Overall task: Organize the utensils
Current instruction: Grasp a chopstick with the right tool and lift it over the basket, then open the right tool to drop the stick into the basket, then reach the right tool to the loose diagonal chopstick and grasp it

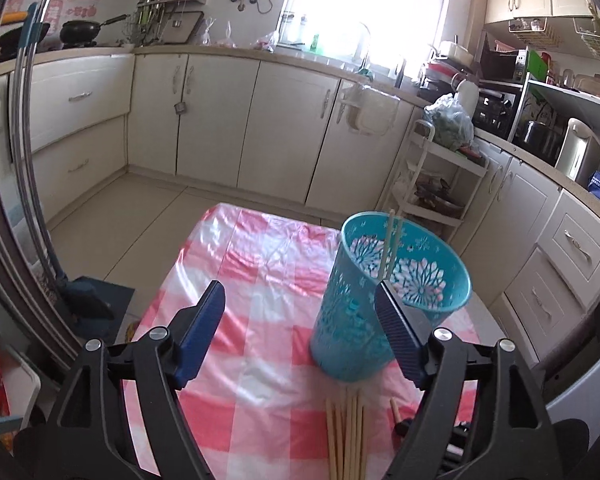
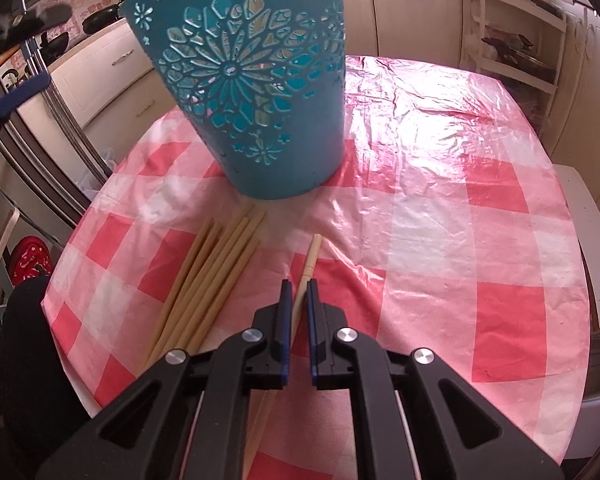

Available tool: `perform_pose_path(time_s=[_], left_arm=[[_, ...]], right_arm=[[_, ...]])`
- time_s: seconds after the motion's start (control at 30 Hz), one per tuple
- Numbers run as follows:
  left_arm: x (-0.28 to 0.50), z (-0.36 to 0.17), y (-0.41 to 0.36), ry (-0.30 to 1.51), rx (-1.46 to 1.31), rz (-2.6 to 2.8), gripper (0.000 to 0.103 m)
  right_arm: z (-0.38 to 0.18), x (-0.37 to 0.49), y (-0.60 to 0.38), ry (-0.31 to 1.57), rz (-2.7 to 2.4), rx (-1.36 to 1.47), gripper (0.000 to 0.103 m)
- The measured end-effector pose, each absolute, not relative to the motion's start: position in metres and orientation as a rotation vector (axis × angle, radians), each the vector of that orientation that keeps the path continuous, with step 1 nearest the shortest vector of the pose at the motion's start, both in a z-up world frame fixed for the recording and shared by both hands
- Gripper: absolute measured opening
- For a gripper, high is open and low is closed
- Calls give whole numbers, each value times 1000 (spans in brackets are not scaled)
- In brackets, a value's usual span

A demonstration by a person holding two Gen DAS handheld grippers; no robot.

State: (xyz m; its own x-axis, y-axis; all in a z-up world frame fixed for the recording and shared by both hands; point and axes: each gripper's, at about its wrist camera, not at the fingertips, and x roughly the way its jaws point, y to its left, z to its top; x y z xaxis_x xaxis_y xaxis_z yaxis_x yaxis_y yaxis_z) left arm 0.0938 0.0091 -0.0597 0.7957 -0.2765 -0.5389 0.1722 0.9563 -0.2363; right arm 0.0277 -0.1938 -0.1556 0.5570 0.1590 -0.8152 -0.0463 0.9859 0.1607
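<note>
**Two chopsticks in, most still out**

Checked pink cloth covers the desk (image 2: 440, 208). Nearest, the right hand-held gripper (image 2: 298, 292) pinches one chopstick (image 2: 312, 252); beside it a loose bundle (image 2: 216, 272) waits. The left hand-held gripper (image 1: 300, 300) hangs spread, empty. Farther, the blue holder (image 1: 396, 276) stands upright with two sticks (image 1: 390, 244) inside.

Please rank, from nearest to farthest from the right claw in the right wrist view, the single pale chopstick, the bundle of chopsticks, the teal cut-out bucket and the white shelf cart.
1. Single pale wooden chopstick: pinched in the right claw.
2. Loose bundle of pale chopsticks: just left, flat on the cloth.
3. Teal plastic cut-out bucket: ahead, standing upright.
4. White shelf cart: beyond the table, upper right.
</note>
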Motion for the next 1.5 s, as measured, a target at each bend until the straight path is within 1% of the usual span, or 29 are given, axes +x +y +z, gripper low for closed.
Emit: perform_pose_path(time_s=[0.17,0.37,0.53,0.57,0.73,0.8,0.87,0.97,1.03,1.07,1.17,1.23,1.27,1.4,1.5], left_arm=[[78,-82,33,674,-184,-217,77],[68,-102,49,734,-193,-192,79],[63,-110,49,757,-199,-198,79],[63,-110,48,758,-199,-199,79],[63,-110,49,759,-207,-197,80],[64,-114,49,768,-209,-191,81],[66,-122,49,791,-204,-185,81],[70,-137,49,837,-211,-176,81],[71,-147,48,861,-216,-174,81],[72,-151,47,872,-213,-174,81],[72,-158,45,890,-207,-183,81],[72,-160,44,896,-200,-186,81],[72,-161,45,899,-203,-186,81],[73,-164,50,908,-222,-178,81],[74,-169,51,916,-226,-180,81]], right_arm=[[-119,5,-208,890,179,247,6],[-44,-4,-215,732,264,343,5],[28,12,-208,559,326,334,5],[40,16,-206,532,340,331,2],[76,43,-200,469,344,291,2],[72,52,-202,516,331,277,2],[56,54,-206,576,289,292,2],[6,43,-219,708,227,358,3],[-40,38,-221,835,163,380,32],[-65,35,-223,899,112,392,56],[-120,32,-228,1003,51,456,55],[-141,38,-230,1039,-5,459,48],[-146,42,-232,1041,-30,464,46],[-154,60,-230,1019,-106,447,46],[-158,73,-221,1011,-149,360,46]])
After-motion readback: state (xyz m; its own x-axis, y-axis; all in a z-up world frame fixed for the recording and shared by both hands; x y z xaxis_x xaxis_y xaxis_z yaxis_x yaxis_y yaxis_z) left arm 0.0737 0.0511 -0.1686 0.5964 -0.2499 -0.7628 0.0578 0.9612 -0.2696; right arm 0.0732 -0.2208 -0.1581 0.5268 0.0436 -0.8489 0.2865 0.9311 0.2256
